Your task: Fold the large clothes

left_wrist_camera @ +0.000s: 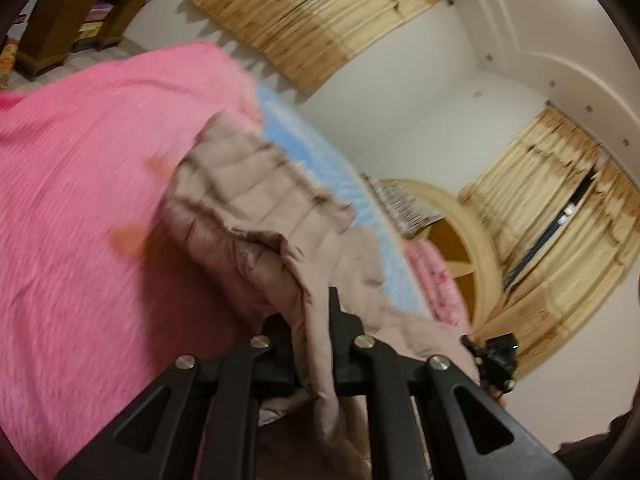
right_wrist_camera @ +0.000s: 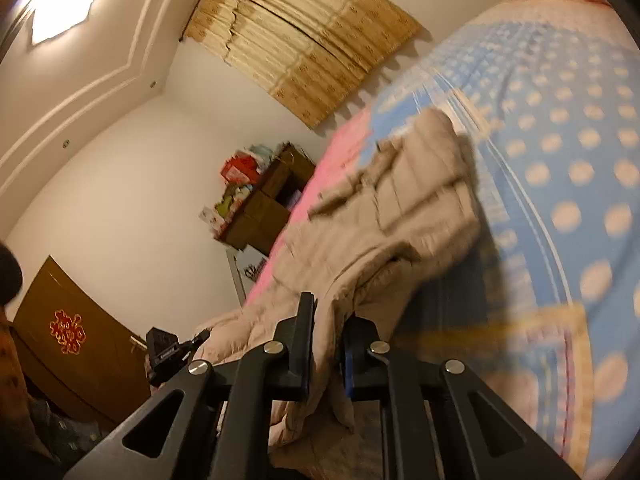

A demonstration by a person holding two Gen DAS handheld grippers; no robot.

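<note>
Now beige quilted jacket (left_wrist_camera: 256, 200) pinched between both claws, left claw (left_wrist_camera: 310, 320) and right claw (right_wrist_camera: 326, 332).

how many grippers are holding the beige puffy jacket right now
2. The left gripper is shut on a fold of the beige quilted puffer jacket over the pink bedspread; the right gripper clamps another fold nearer the blue polka-dot blanket.

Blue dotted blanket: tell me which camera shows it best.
The right wrist view: the blue dotted blanket fills its right side, dots plain to see. The left wrist view shows only a blurred blue strip between the pink blanket and the padded jacket.
</note>
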